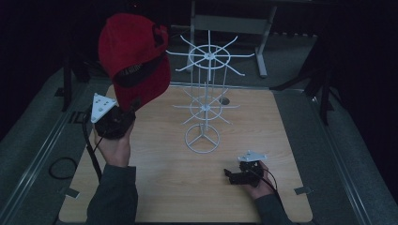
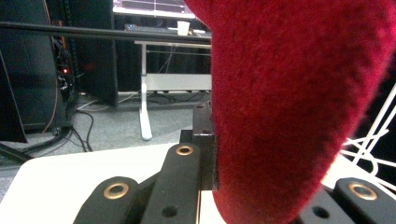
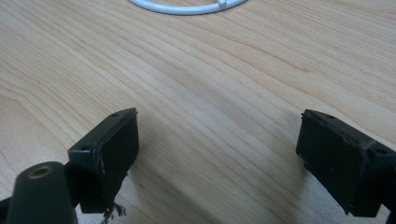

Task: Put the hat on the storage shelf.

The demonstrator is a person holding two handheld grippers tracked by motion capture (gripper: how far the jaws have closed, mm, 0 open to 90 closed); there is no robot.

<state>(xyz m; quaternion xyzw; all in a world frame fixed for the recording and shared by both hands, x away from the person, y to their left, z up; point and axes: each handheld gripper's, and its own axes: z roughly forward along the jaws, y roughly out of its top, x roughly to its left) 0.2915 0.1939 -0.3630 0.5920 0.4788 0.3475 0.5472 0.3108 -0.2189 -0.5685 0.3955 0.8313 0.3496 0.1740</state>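
Red felt of the cap (image 2: 299, 107) rises straight up from your left gripper (image 1: 112, 119), clamped tight on its brim, with the white wire rack (image 1: 206, 101) just right of those fingers; your right gripper (image 3: 219, 158) gapes empty.

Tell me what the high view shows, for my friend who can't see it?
A person's left gripper holds a red cap up in the air, beside a white wire rack that stands on a wooden table. The right gripper rests low near the table's front edge, its jaws open with nothing between them.
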